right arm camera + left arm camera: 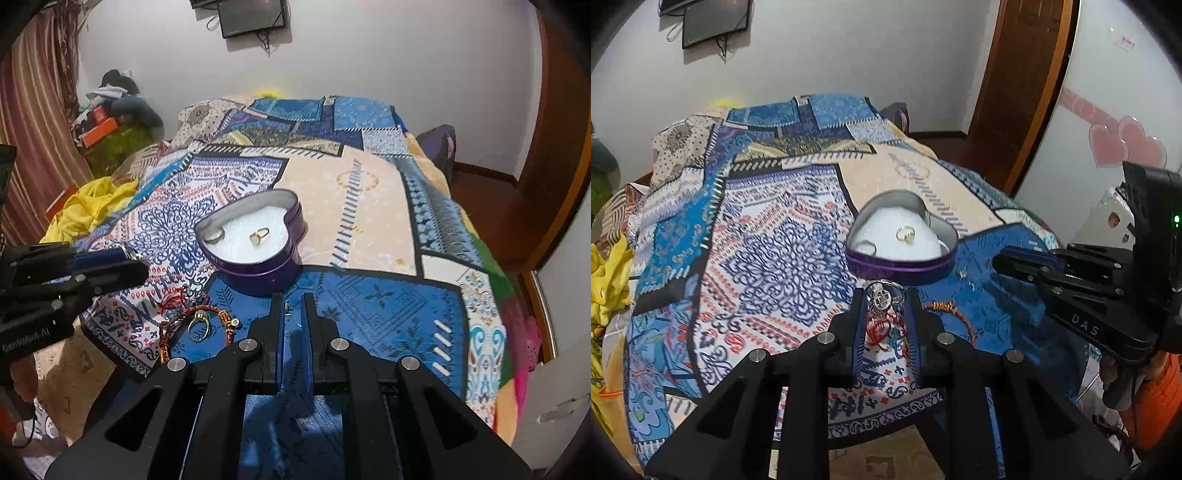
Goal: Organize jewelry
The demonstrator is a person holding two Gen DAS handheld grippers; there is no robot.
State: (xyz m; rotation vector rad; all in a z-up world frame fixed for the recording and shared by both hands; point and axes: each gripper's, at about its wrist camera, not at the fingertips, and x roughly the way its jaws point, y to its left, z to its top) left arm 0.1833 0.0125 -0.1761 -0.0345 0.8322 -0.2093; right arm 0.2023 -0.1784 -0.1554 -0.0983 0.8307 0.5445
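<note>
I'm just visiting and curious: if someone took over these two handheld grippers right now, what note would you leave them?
Left gripper: shut on a silver ring, just short of the heart-shaped tin.
Right gripper: holds nothing, jaws slightly apart, low over the bedspread.
Done: gold ring and a silver band lie in the tin.
Left: drop in the silver ring; another ring and bracelets remain on the bedspread.
</note>
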